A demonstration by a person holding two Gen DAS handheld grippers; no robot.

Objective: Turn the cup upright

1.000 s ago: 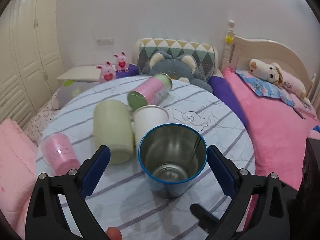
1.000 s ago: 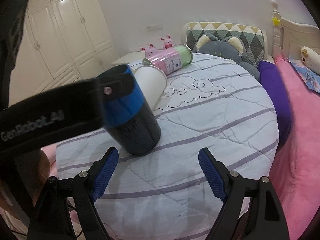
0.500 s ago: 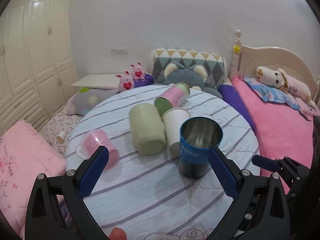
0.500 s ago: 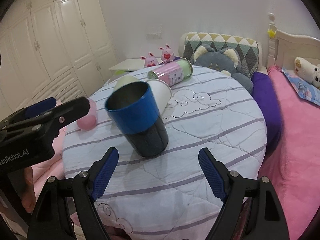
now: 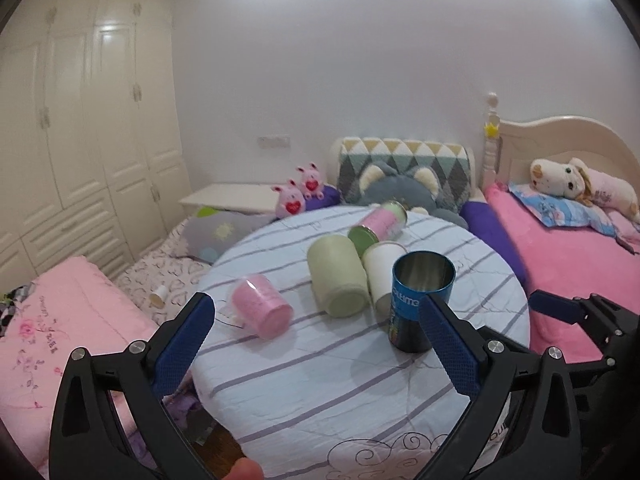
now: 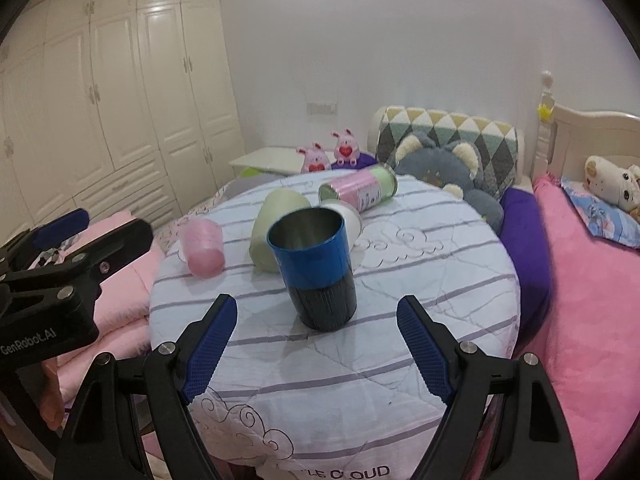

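Bedroom setting: round bench (image 5: 320, 392) under a striped quilted cover, white wardrobe (image 6: 120, 100) along one wall, pink bed (image 5: 568, 256) at the bench's far right.

Blue cup (image 6: 314, 268) stands upright, mouth up, metal interior visible, near the bench's centre, toward the near edge. Nothing grips it. In the left wrist view the same blue cup (image 5: 420, 300) sits partly behind that gripper's right finger.

Just behind it, touching or nearly so: white cup (image 5: 382, 268) and pale green cup (image 5: 336, 276), both on their sides. Farther back, a pink-and-green can (image 6: 360, 188) lies on its side. Pink cup (image 5: 260, 308) lies on its side toward the left edge, apart from the cluster.

Left gripper (image 5: 320, 344): jaws wide, empty, back from the near edge. Right gripper (image 6: 316, 352): jaws wide, empty, the blue cup beyond the tips.

Grey plush cat (image 6: 444, 168) and two pink plush rabbits (image 6: 332, 152) beyond the far edge.
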